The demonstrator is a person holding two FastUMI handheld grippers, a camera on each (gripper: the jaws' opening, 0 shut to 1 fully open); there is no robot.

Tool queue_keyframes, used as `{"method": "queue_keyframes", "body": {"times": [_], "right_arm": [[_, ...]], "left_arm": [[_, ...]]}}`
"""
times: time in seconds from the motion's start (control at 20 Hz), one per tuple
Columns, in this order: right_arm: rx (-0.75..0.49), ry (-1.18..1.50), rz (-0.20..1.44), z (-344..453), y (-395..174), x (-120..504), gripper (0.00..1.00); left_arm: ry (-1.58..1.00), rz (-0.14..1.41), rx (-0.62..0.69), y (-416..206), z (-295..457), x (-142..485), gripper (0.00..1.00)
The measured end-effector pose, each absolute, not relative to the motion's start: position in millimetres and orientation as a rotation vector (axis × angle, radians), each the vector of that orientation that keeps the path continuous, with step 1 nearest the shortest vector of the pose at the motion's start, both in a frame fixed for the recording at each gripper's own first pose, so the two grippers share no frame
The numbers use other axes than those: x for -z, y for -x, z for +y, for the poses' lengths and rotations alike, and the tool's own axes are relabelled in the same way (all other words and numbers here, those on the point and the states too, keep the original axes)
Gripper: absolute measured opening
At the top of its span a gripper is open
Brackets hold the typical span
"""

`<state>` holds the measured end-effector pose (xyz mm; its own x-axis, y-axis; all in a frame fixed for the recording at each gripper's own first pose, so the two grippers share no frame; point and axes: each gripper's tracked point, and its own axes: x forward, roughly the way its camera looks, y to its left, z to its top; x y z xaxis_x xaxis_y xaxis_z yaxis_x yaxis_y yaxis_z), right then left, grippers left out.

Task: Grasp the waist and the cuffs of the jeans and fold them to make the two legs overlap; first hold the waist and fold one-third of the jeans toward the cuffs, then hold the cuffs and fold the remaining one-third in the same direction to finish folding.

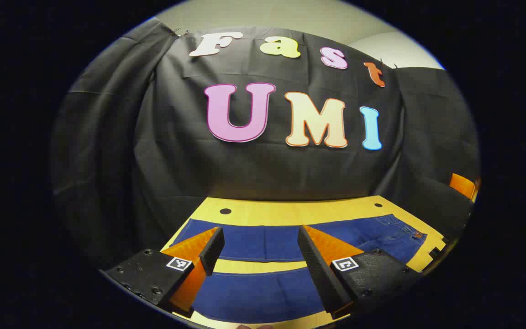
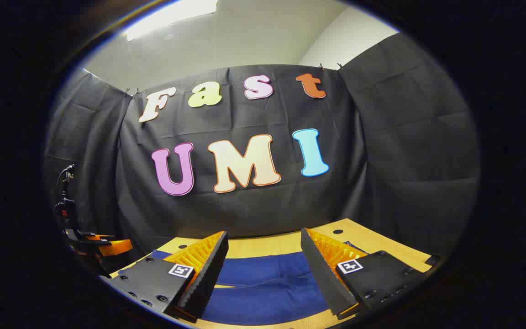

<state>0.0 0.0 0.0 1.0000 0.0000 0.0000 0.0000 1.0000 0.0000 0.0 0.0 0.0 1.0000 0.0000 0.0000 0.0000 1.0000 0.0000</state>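
Left gripper [image 1: 260,256] spread wide, nothing between its fingers, hovering above the jeans [image 1: 263,244] with the jaws looking along the table [image 1: 290,212]. Right gripper [image 2: 263,269] likewise spread and holding nothing, poised over blue cloth near its own end of the garment. Jeans lying flat on the yellow table, legs apart, a strip of bare tabletop showing between them in the left gripper view; waist with its button [image 1: 417,235] off toward the right edge of that view, beside the table's notched corner. Black cloth wall [image 2: 381,137] behind, and something orange on a dark stand [image 2: 73,228] at the far left of the right gripper view. Judging by the separated legs, first step not yet begun: no grip taken, no fold made. Next move, at a guess: lower each gripper to an edge of one leg, one at the waist and one at the cuff, pinch a single layer cleanly, then carry that leg across onto the other so both edges line up.
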Motion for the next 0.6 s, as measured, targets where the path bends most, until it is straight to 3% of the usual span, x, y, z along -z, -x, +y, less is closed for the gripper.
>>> {"method": "queue_keyframes", "body": {"times": [0.2,0.25,0.4,0.45,0.5,0.55,0.6], "right_arm": [[-0.01,-0.016,0.024,4,-11,6,0.98],[-0.006,-0.016,0.023,3,-13,6,0.94],[0.002,-0.009,0.023,0,-18,4,0.98],[0.006,-0.005,0.025,-3,-18,5,0.93],[0.012,-0.001,0.026,-5,-18,5,0.98],[0.017,0.001,0.028,-8,-20,6,0.93],[0.023,0.002,0.03,-10,-20,5,0.98]], "left_arm": [[0.036,0.0,-0.041,-4,14,3,0.95],[0.044,0.004,-0.044,-6,14,5,0.96],[0.041,0.001,-0.052,-10,17,5,0.96],[0.034,0.0,-0.052,-11,18,5,0.96],[0.024,0.001,-0.053,-13,19,5,0.94],[0.014,0.006,-0.052,-16,19,6,0.94],[0.003,0.013,-0.044,-18,17,7,0.96]]}}
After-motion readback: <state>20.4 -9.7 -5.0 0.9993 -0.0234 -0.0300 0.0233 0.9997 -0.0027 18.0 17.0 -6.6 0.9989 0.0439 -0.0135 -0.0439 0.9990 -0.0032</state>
